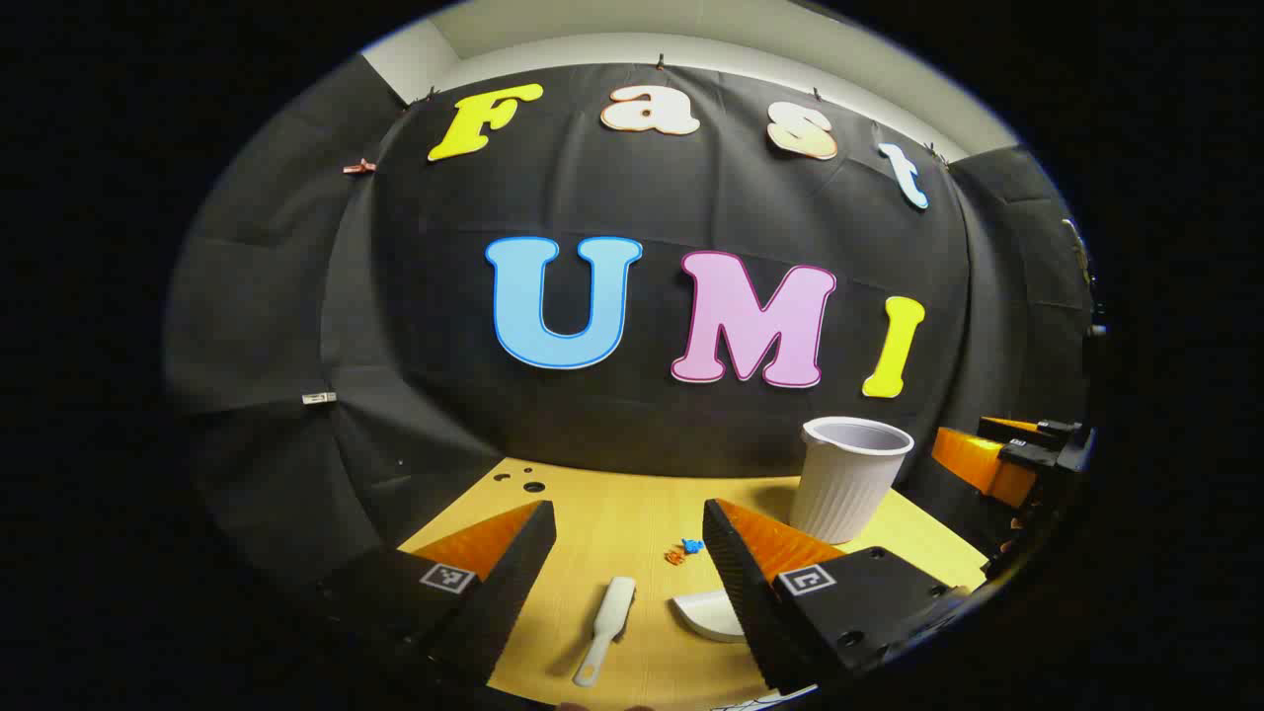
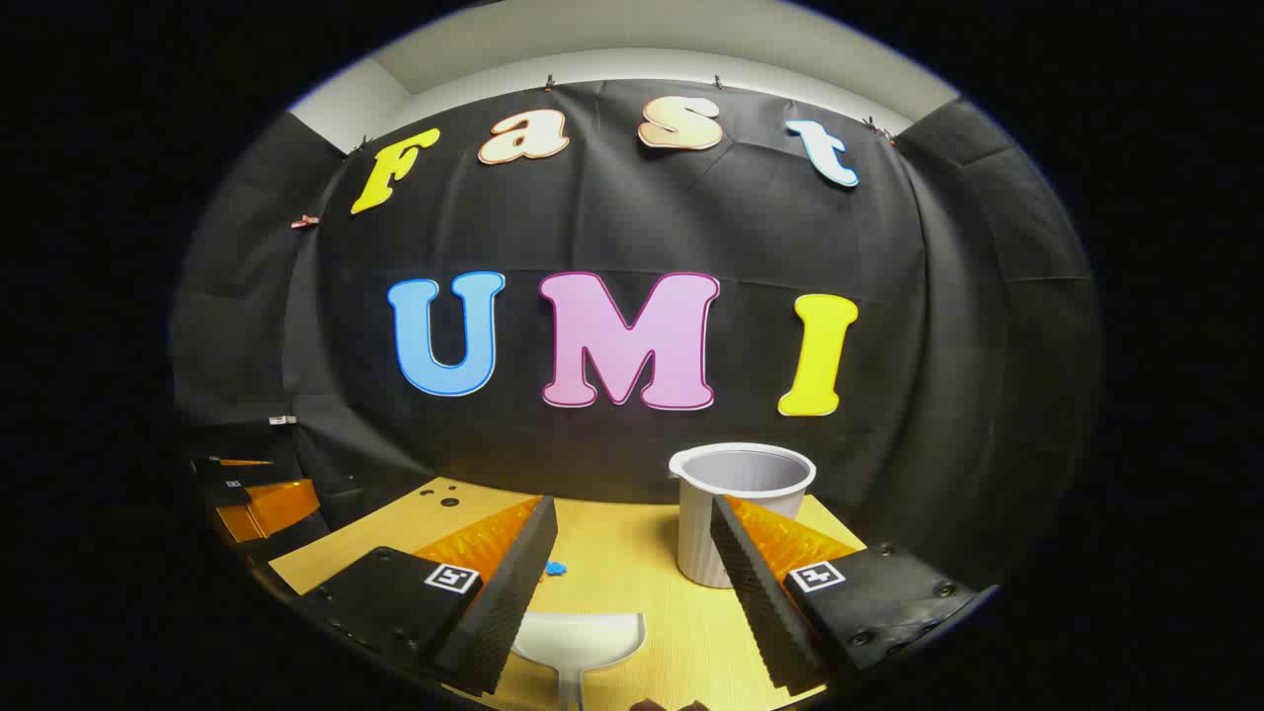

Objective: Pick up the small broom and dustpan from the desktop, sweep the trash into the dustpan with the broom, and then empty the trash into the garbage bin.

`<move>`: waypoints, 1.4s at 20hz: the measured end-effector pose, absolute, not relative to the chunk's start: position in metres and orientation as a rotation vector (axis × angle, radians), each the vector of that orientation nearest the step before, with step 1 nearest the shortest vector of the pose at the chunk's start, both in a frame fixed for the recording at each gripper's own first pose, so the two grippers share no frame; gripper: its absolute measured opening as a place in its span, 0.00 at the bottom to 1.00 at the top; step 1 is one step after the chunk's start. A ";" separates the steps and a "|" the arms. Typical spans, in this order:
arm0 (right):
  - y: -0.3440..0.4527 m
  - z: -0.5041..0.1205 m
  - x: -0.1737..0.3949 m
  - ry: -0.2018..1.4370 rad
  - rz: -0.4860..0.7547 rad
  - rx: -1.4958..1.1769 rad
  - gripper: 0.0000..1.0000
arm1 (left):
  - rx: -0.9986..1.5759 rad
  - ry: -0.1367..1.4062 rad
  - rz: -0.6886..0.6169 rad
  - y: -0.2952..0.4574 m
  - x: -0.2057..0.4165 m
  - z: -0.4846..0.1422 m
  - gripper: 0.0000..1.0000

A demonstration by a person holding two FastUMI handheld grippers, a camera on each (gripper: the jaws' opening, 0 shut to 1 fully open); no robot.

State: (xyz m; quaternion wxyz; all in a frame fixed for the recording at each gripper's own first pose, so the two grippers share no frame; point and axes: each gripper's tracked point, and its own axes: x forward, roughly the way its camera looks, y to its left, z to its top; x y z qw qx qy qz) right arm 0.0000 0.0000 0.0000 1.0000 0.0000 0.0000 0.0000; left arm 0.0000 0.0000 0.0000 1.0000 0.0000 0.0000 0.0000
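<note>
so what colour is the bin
White, with ribbed sides: the bin shows best in the right gripper view.

Black cloth (image 2: 632, 227) hangs as the booth's back wall and wraps round both sides, creased in places and pinned by small clips (image 1: 358, 167) along its top edge. Above it runs a pale wall strip (image 2: 632, 64), perhaps meeting the ceiling. A light wooden bench (image 1: 632, 509) butts against the cloth, with a few dark holes (image 1: 533, 486) near its far left corner.
</note>
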 end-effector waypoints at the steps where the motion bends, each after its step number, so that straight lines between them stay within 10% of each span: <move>1: 0.004 -0.003 -0.001 0.007 0.017 -0.001 0.98 | -0.001 0.015 0.000 0.002 0.001 -0.007 0.95; 28: 0.026 -0.068 0.016 0.160 0.155 -0.004 0.98 | -0.040 0.398 -0.014 0.018 0.027 -0.127 0.96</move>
